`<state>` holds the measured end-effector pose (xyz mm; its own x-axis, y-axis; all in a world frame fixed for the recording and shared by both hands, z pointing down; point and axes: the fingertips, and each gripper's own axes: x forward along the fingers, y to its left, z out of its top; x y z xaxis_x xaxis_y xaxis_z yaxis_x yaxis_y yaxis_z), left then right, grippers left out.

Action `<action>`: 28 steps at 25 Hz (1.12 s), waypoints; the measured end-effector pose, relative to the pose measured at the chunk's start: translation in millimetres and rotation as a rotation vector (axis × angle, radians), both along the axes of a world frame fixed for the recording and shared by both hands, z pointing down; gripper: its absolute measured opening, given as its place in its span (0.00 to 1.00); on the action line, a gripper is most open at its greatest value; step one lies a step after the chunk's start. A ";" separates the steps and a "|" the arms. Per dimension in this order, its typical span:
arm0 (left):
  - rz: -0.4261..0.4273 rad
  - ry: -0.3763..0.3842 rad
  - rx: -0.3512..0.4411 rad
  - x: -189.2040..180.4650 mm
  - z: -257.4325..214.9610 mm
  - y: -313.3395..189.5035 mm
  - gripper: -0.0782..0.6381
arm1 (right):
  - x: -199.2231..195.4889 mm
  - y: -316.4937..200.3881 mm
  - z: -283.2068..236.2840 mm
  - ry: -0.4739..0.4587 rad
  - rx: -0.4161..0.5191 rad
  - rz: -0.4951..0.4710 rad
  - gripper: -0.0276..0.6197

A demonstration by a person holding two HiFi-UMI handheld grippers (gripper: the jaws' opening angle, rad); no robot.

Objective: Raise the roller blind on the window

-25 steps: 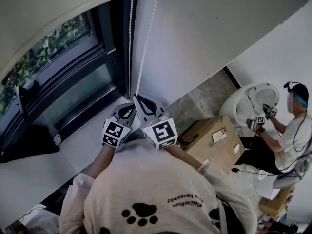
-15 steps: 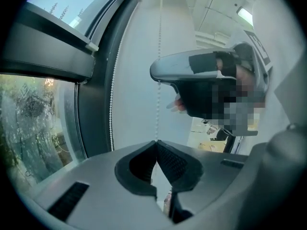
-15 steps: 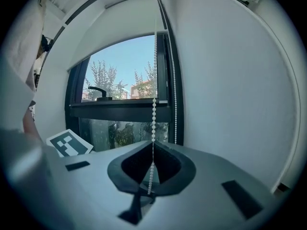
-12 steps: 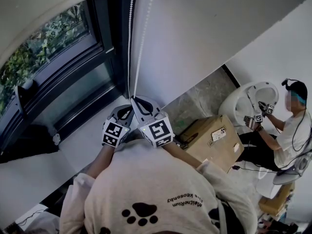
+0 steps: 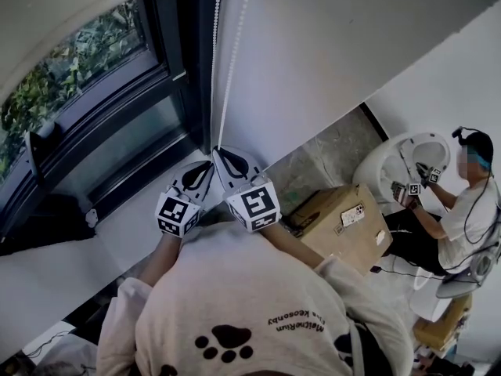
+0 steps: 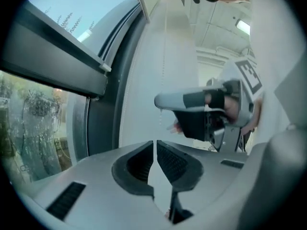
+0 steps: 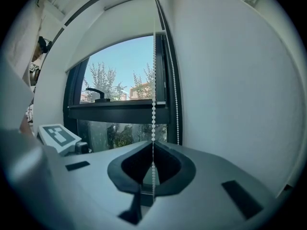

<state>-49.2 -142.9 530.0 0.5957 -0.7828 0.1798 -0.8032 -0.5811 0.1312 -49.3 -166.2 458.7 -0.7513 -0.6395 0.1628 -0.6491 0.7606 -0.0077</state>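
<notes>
The white roller blind covers the top of the dark-framed window. Its white bead chain hangs in two strands beside the frame. My right gripper is shut on one strand just above the sill. In the right gripper view the chain runs straight down between the jaws of that gripper, and the second strand hangs free to its right. My left gripper sits just left of and below it. Its jaws are shut, with nothing visible between them. The right gripper shows close ahead there.
A white window sill lies under the grippers, and a black window handle sticks out at the left. To the right on the floor stands a cardboard box. Beyond it a person sits by a white chair.
The left gripper has shifted slightly left and away from the right one. The right gripper stays on the chain, a little higher. The blind's lower edge sits slightly higher in view.
</notes>
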 end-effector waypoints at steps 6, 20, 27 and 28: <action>-0.035 0.083 0.095 -18.4 -60.6 -3.4 0.24 | -1.1 -3.4 2.0 -0.008 -0.004 -0.001 0.06; 0.042 0.055 0.251 4.6 -198.4 -18.8 0.24 | -4.4 -0.6 2.5 -0.002 0.005 -0.015 0.06; 0.058 0.039 0.223 9.5 -208.4 -28.9 0.12 | -5.6 1.1 6.9 0.010 -0.005 -0.018 0.06; 0.057 0.041 0.217 9.7 -208.4 -29.1 0.12 | -5.2 1.0 7.0 0.009 -0.006 -0.018 0.06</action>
<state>-39.5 -172.0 321.6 0.6438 -0.7650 -0.0146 -0.7645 -0.6439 0.0302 -54.5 -165.2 465.7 -0.7610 -0.6252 0.1732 -0.6356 0.7720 -0.0063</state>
